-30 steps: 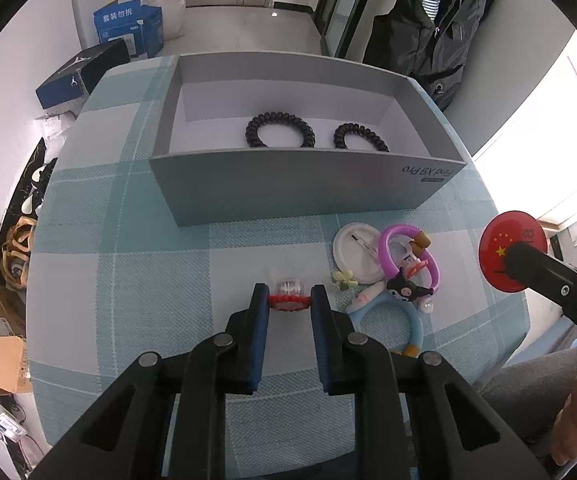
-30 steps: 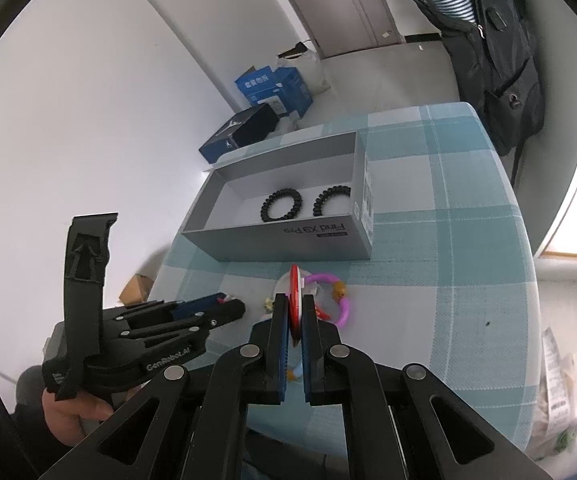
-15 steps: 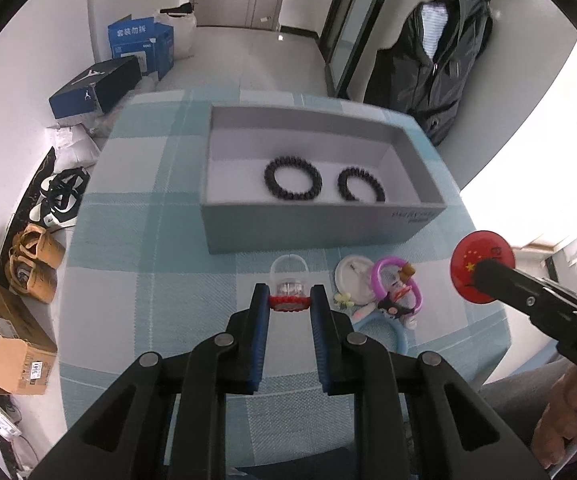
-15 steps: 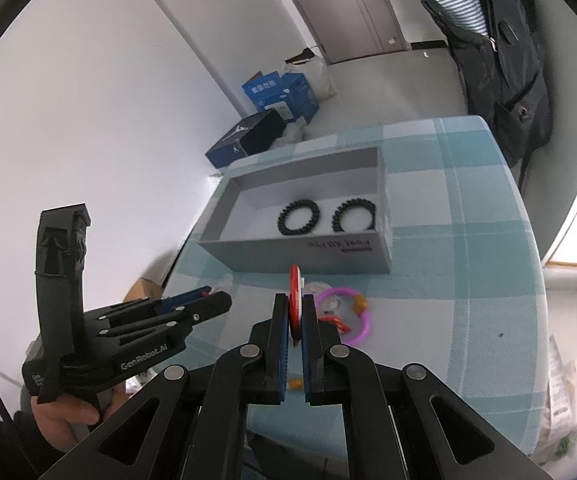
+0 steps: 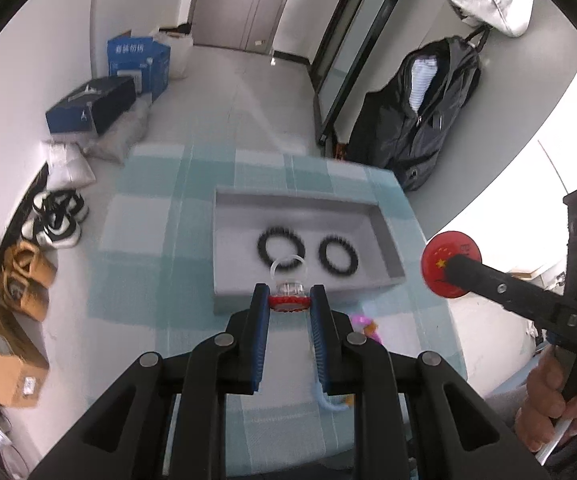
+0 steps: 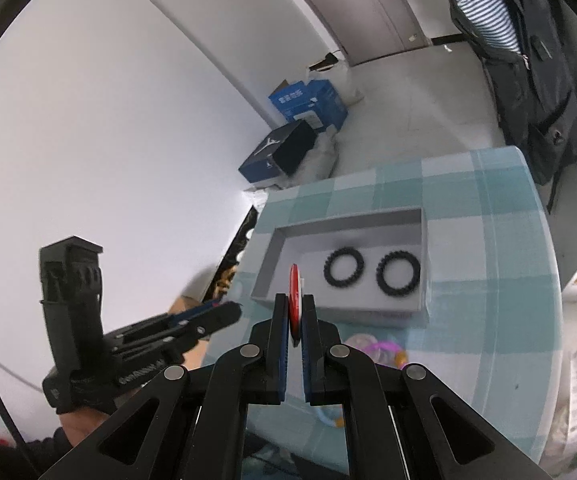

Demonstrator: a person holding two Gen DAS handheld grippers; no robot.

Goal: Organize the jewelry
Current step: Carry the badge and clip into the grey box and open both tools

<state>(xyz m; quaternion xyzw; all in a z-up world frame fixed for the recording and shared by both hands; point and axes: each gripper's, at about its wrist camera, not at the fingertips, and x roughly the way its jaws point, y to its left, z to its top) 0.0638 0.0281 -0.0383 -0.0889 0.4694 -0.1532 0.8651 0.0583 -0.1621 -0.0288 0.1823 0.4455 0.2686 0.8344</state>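
Our left gripper (image 5: 288, 300) fingers clamp a red-based ring (image 5: 288, 299), seemingly above the box (image 5: 224, 280). Our right gripper (image 6: 295, 312) fingers clamp a red badge (image 6: 294, 300). Box: two black bracelets (image 5: 281, 249).

The tabletop (image 5: 148, 264) is covered by a woven cloth in a teal-and-white check, matt and slightly coarse in its weave. On it sits a shallow grey cardboard box (image 5: 384, 236) with a smooth, matt paper finish inside and out. Two black coiled hair rings (image 5: 280, 247) in the box look like ridged plastic with a faint sheen. The left gripper (image 5: 288, 300) is matt black plastic with bright metal pivot pins, and its fingers (image 5: 259, 320) carry ribbed blue pads. Between them sits a clear plastic ring with a red toothed rim (image 5: 288, 298), glossy and see-through. The right gripper (image 6: 295, 312) holds a round red badge (image 6: 294, 284) whose face is smooth and glossy.
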